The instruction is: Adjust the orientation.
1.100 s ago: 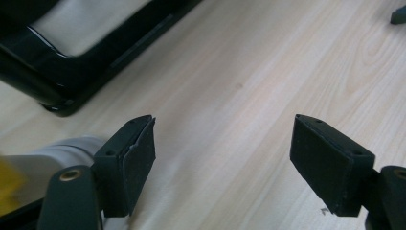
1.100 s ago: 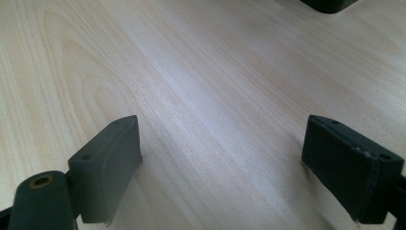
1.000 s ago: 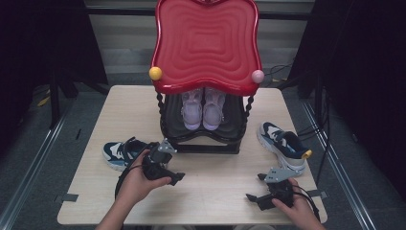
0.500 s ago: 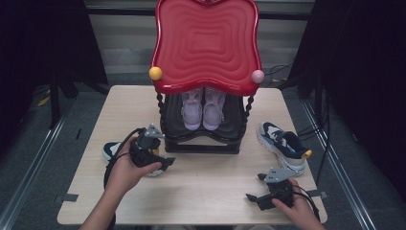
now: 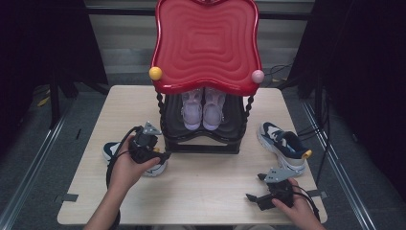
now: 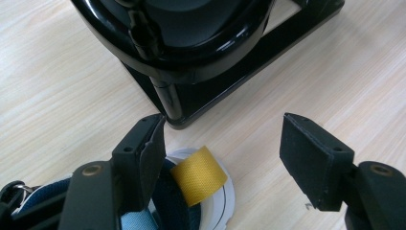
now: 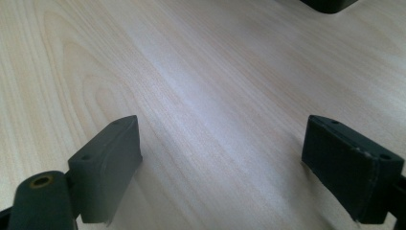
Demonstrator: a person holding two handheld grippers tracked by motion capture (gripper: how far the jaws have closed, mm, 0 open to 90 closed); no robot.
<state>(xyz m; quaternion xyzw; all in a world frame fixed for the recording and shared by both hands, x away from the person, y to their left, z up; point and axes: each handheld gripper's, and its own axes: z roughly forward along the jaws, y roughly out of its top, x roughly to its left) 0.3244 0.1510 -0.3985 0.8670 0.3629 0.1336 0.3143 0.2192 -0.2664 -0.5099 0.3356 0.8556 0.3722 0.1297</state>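
Observation:
A navy-and-white sneaker (image 5: 111, 151) lies on the left of the table, its heel under my left gripper (image 5: 155, 157). In the left gripper view the left gripper (image 6: 225, 136) is open. Its jaws have just been closing. The sneaker's yellow heel tab (image 6: 198, 175) lies between them, close to the left jaw, and neither pad presses on it. The matching sneaker (image 5: 282, 143) lies on the right of the table. My right gripper (image 5: 253, 188) rests near the front right edge; in its own view the right gripper (image 7: 222, 143) is open over bare wood.
A black rack (image 5: 201, 143) with a red wavy top (image 5: 207, 43) stands mid-table; a pair of pale lilac shoes (image 5: 203, 109) sits on its lower shelf. The rack's base (image 6: 201, 96) is just ahead of the left jaws. Cables run off the right side.
The left hand has carried its gripper left and away from the front of the table, to the heel of the left sneaker beside the rack. The right hand has stayed put.

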